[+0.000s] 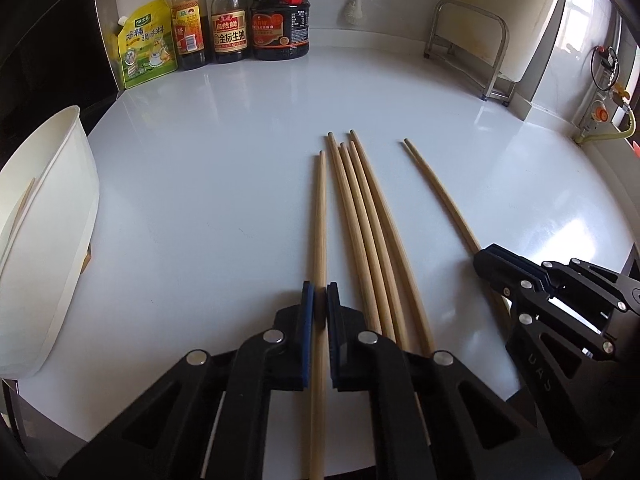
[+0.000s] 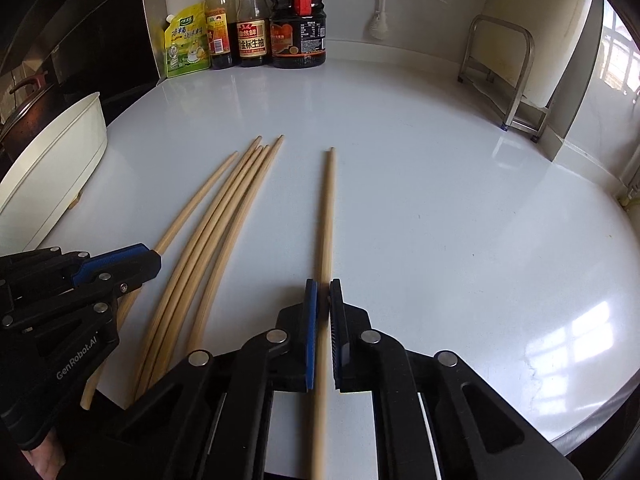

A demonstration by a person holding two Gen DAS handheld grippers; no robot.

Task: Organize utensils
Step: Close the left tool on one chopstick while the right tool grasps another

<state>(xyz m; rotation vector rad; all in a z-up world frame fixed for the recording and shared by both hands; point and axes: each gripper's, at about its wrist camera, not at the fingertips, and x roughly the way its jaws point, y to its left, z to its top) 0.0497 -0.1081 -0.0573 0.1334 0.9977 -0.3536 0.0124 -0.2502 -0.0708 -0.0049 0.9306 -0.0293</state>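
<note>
Several wooden chopsticks lie lengthwise on the white counter (image 1: 208, 184). My left gripper (image 1: 319, 292) is shut on the leftmost chopstick (image 1: 320, 208), which runs between its blue pads. A bunch of chopsticks (image 1: 368, 240) lies just to its right. My right gripper (image 1: 486, 256) is shut on the lone chopstick (image 1: 440, 196) set apart at the right. The right wrist view shows that gripper (image 2: 323, 290) clamped on this chopstick (image 2: 328, 208), with the left gripper (image 2: 154, 258) at the left on its own stick (image 2: 196, 204). A white container (image 1: 52, 208) at the far left holds one chopstick (image 1: 22, 204).
Three sauce bottles (image 1: 230, 20) and a yellow seasoning pouch (image 1: 146, 46) stand at the back wall. A metal rack (image 1: 480, 40) stands at the back right. A dark pot (image 2: 24, 104) sits beyond the white container (image 2: 52, 160). The counter's front edge lies just under both grippers.
</note>
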